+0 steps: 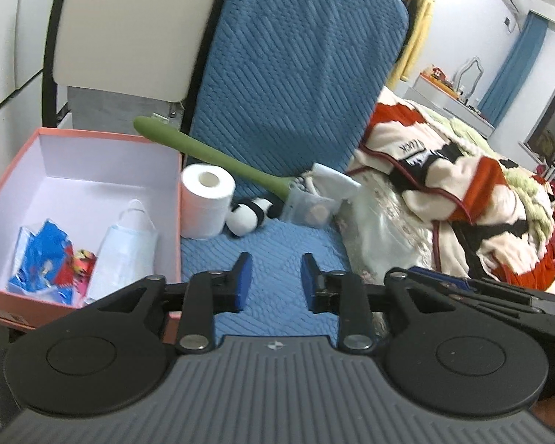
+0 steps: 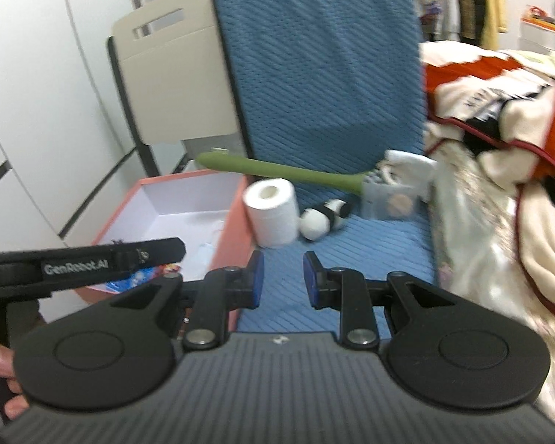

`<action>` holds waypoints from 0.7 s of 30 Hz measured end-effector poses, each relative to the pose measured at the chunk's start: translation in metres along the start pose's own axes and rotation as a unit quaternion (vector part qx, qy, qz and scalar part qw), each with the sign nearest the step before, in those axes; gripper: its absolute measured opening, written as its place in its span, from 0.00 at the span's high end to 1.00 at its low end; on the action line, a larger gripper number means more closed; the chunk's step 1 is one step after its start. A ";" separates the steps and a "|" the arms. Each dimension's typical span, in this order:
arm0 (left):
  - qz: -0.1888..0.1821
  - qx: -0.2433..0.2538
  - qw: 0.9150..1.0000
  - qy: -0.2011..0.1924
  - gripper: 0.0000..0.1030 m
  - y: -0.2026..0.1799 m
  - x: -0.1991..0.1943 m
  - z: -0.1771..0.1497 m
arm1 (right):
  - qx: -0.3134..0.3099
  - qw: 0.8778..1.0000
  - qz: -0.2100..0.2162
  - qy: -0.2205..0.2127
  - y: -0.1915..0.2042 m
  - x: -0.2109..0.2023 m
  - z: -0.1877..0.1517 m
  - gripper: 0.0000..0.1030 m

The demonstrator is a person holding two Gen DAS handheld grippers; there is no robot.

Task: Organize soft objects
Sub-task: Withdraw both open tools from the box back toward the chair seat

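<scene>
Left claw [image 1: 276,279]: released, nothing between its blue pads; it hangs over the blue mat [image 1: 273,251], just right of the box [image 1: 74,137].
Right claw [image 2: 283,279]: jaws apart with a narrower gap, empty too, over the same mat.
Box: pink outside, white inside, to the left claw's left; a face mask [image 1: 125,244] and a blue wrapper [image 1: 40,259] already lie in it.
Roll [image 1: 206,199]: upright ahead and slightly left of both claws, touching the box wall. Probably light and squashy; pinch across its side wall, gently, or the core may crush.
Panda [image 1: 249,216]: small plush just right of the roll, nearly straight ahead of the left claw. Likely very light, soft, not slippery; take it by the white head or round body.
Green stem [image 1: 218,155]: long plush piece leaning behind both, floppy by the look of it; grip near mid-length.
Pouch [image 1: 309,209]: clear bag beyond the panda, right of centre; slick, so grip an edge.
Blanket [image 1: 462,192]: heaped well to the right, bulky.
</scene>
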State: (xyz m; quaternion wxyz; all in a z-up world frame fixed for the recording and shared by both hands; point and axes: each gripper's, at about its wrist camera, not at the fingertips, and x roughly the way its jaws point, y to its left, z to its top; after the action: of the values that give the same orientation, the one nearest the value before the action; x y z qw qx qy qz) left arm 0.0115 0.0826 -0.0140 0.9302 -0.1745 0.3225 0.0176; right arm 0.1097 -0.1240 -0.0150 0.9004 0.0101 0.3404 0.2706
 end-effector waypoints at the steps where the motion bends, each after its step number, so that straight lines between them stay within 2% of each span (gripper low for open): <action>1: -0.002 0.006 1.000 0.000 0.62 -0.005 0.001 -0.007 | 0.001 1.000 -0.008 -0.002 -0.005 -0.002 -0.006 0.74; 10: -0.007 0.024 0.999 0.033 0.61 -0.022 0.032 -0.047 | 0.038 0.998 -0.046 0.002 -0.046 0.000 -0.056 0.74; 17: 0.002 0.039 0.998 0.056 0.61 -0.016 0.081 -0.054 | 0.056 0.997 -0.056 -0.007 -0.071 0.032 -0.074 0.74; 21: 0.007 0.056 0.997 0.054 0.61 -0.013 0.117 -0.050 | 0.071 0.996 -0.058 -0.011 -0.084 0.057 -0.075 0.74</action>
State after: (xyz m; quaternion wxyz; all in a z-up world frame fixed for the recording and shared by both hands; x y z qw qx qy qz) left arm 0.0761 0.0445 -0.1173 0.9194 -0.1209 0.3742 -0.0028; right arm 0.1389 -0.1806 -0.1246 0.9153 0.0568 0.3487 0.1933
